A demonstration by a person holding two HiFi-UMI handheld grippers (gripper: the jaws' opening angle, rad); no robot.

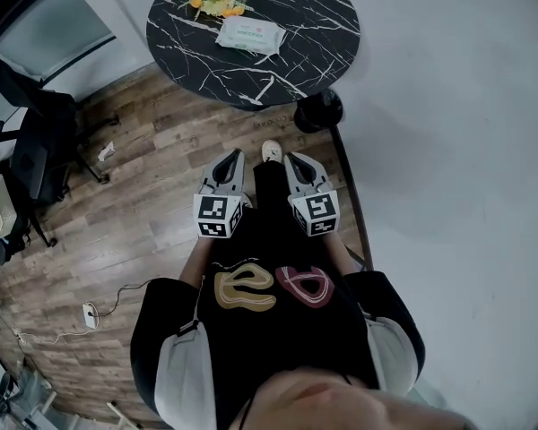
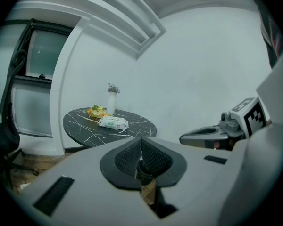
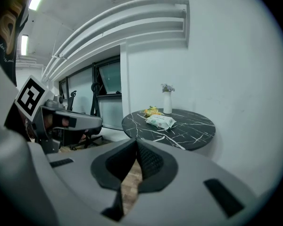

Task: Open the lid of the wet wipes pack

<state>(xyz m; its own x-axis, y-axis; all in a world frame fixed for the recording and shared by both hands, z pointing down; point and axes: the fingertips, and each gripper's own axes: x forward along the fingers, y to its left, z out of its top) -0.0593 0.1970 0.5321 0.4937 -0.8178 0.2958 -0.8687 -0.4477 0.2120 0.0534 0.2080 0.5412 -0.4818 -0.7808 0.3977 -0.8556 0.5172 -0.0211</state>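
Wooden floor (image 1: pixel 143 204) runs under the person's feet, and both tongs are held side by side close to the body, pointing ahead. The left gripper (image 2: pixel 141 146) has its jaws pressed together with nothing between them. The right gripper (image 3: pixel 136 149) is likewise closed and empty. Well beyond them, against a white wall (image 3: pixel 226 55), stands a round black marble table (image 1: pixel 305 16). The wet wipes pack (image 1: pixel 249 34) lies flat near the table's middle, lid side up, far from both grippers. Just behind it sit some yellow and orange flowers (image 1: pixel 217 1), then a white vase (image 2: pixel 112 101) at the far edge.
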